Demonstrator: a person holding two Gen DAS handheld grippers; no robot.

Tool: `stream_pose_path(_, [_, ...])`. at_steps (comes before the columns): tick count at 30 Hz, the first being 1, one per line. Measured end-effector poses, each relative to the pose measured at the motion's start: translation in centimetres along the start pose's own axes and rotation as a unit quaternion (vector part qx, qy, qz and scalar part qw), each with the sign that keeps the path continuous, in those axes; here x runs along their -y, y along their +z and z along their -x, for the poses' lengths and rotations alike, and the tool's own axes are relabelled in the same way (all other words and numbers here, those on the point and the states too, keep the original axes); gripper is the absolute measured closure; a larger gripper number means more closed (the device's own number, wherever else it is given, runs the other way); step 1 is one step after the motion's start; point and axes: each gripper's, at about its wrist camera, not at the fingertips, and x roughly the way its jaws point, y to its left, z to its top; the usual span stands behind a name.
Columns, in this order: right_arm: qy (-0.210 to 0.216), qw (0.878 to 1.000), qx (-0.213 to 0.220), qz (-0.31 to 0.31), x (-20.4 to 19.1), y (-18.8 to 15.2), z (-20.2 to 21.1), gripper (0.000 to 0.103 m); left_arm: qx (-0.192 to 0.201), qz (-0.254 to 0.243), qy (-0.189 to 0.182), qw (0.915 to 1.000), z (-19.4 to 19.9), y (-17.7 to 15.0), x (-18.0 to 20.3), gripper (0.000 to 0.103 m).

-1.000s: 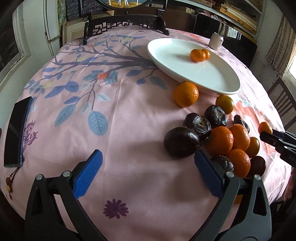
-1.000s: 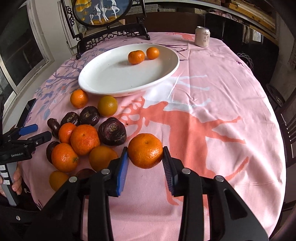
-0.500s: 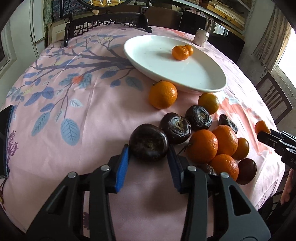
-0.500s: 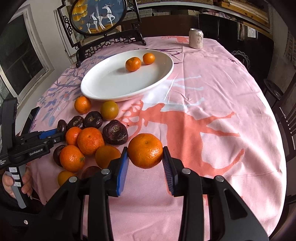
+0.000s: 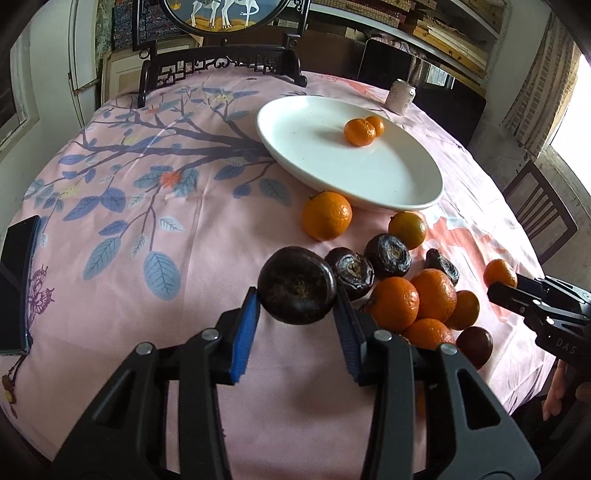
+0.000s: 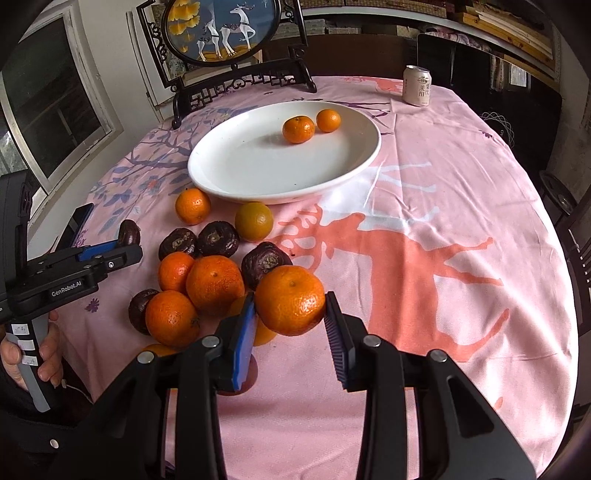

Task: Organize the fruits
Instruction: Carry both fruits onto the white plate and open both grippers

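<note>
A: Left gripper (image 5: 297,308)?
B: Jaws have just been closing, now clamped on a dark fruit (image 5: 296,285), blue pads on both its sides. It looks lifted just off the pink cloth (image 5: 147,206), near the pile's left edge.

A: Right gripper (image 6: 290,317)?
B: Jaws clamped on an orange (image 6: 290,300), held above the cloth, just right of the pile (image 6: 199,280).

A: Pile?
B: Mixed oranges and dark fruits on the cloth, in front of the white plate (image 6: 236,166). Some touch each other.

A: Plate?
B: Two small oranges (image 6: 298,129) in it, side by side, toward the far side. Rest of it bare.

A: Anything else?
B: Can (image 6: 416,85) beyond the plate, phone (image 5: 16,280) at the table's left edge, framed deer picture (image 6: 221,29) at the back. A hand (image 6: 44,350) holds the left gripper's handle in the right view.
</note>
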Motion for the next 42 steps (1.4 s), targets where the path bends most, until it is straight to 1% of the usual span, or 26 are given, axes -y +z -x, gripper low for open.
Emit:
stream_pose_path(11, [0.01,1.0,0.012,0.009,-1.3,1.2,0.1,0.066,0.021,-0.013,-0.013,0.9996,1.8,1.6,1.3,0.062])
stream_pose_path(14, [0.014,1.0,0.013,0.019,-1.4,2.6,-0.1,0.066,0.02,-0.02,-0.018,0.9994,1.6,3.1,1.8,0.062])
stream_pose_path(16, [0.013,0.999,0.019,0.031,-1.4,4.5,-0.3,0.066,0.017,-0.027,-0.018,0.9993,1.2,5.0,2.2,0.062])
stream_pose_path(18, [0.016,0.999,0.028,0.042,-1.1,6.9,-0.8,0.066,0.009,-0.032,-0.019,0.9993,0.1,7.4,2.6,0.062])
stream_pose_path(19, [0.015,0.998,0.03,0.047,-1.0,8.3,-1.2,0.066,0.006,-0.038,-0.013,0.9992,-0.6,8.8,2.8,0.062])
stream_pose_path(23, [0.005,0.997,0.039,0.068,-0.5,14.2,-4.2,0.066,-0.008,-0.049,0.009,0.9987,-4.3,14.7,3.9,0.062])
stream_pose_path(25, [-0.004,0.996,0.042,0.073,-0.2,16.7,-6.1,0.066,-0.017,-0.043,0.014,0.9988,-6.3,17.2,4.0,0.062])
stream_pose_path(29, [0.009,0.997,0.021,0.077,0.6,19.7,-10.0,0.066,-0.035,-0.029,0.034,0.9984,-10.7,20.7,3.4,0.062])
stream_pose_path(32, [-0.006,0.996,0.01,0.088,0.8,21.0,-12.3,0.066,-0.054,-0.014,0.029,0.998,-13.1,22.0,2.9,0.062])
stream_pose_path(34, [-0.005,0.996,0.003,0.086,1.2,21.4,-13.4,0.066,-0.061,-0.013,0.028,0.9977,-14.2,22.5,2.9,0.061])
stream_pose_path(40, [-0.001,0.996,-0.006,0.086,1.8,22.2,-15.4,0.065,-0.066,-0.011,0.034,0.9972,-15.8,23.3,2.9,0.061])
stream_pose_path(41, [0.0,0.996,-0.006,0.088,1.8,22.2,-15.5,0.059,-0.066,-0.012,0.037,0.9971,-16.0,23.5,2.9,0.06])
stream_pose_path(42, [-0.004,0.996,-0.003,0.091,1.7,22.2,-15.4,0.053,-0.063,-0.013,0.038,0.9972,-16.0,23.7,2.9,0.049])
